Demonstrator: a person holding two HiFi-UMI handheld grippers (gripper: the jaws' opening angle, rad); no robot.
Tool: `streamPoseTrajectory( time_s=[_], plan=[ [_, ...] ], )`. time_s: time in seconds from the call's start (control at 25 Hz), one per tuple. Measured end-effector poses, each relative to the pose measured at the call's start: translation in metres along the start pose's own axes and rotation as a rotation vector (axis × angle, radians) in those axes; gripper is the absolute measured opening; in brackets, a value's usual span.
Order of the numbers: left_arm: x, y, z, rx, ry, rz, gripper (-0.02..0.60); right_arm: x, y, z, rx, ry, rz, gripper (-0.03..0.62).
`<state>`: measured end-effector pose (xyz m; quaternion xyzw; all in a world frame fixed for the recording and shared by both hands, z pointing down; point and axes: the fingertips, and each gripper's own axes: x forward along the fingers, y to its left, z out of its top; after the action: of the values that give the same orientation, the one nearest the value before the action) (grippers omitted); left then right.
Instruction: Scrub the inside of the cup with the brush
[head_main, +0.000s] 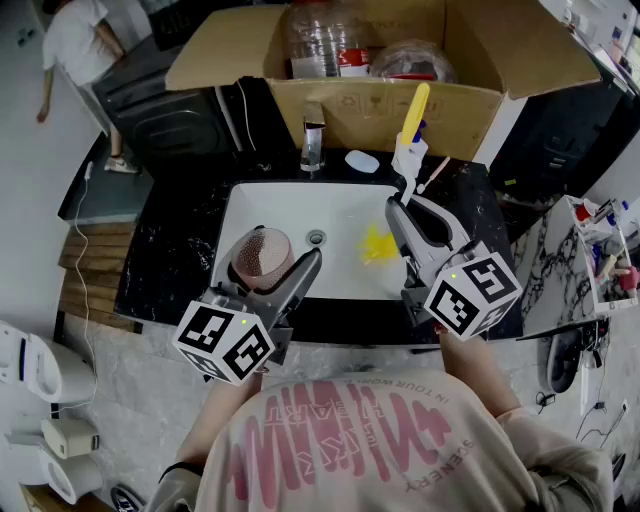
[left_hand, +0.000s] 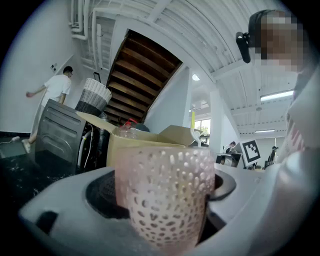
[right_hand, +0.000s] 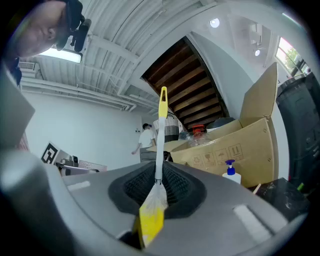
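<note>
We grip the dotted pink cup (head_main: 262, 256) in our left gripper (head_main: 283, 280) over the sink (head_main: 262, 205). Our right gripper (head_main: 402, 207), just right of the left gripper, clamps 1 yellow brush (head_main: 409, 138). The bristles sit outside the cup, so the scrubbing seems entirely ahead.

cup (left_hand: 165, 200) base cut by lower edge, brush (head_main: 413, 115) shaft hidden behind right claw (head_main: 400, 210)
</note>
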<state>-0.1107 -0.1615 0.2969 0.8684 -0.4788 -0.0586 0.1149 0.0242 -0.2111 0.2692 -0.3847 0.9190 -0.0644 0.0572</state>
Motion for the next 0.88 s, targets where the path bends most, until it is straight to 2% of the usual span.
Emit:
streamPoseTrajectory(
  time_s=[0.28, 0.48, 0.64, 0.88],
  plan=[
    [0.002, 0.002, 0.001, 0.008, -0.004, -0.011, 0.399, 0.003, 0.001, 0.008, -0.003, -0.026, -0.003, 0.055],
    [0.003, 0.001, 0.005, 0.012, -0.01, -0.032, 0.399, 0.004, 0.005, 0.03, 0.038, -0.072, -0.001, 0.055],
    [0.007, -0.006, 0.001, 0.014, 0.006, -0.067, 0.399, 0.003, 0.014, 0.064, 0.098, -0.165, 0.042, 0.055],
    [0.018, -0.032, -0.003, 0.046, 0.019, -0.168, 0.399, -0.002, 0.042, 0.111, 0.14, -0.291, 0.138, 0.055]
  ],
)
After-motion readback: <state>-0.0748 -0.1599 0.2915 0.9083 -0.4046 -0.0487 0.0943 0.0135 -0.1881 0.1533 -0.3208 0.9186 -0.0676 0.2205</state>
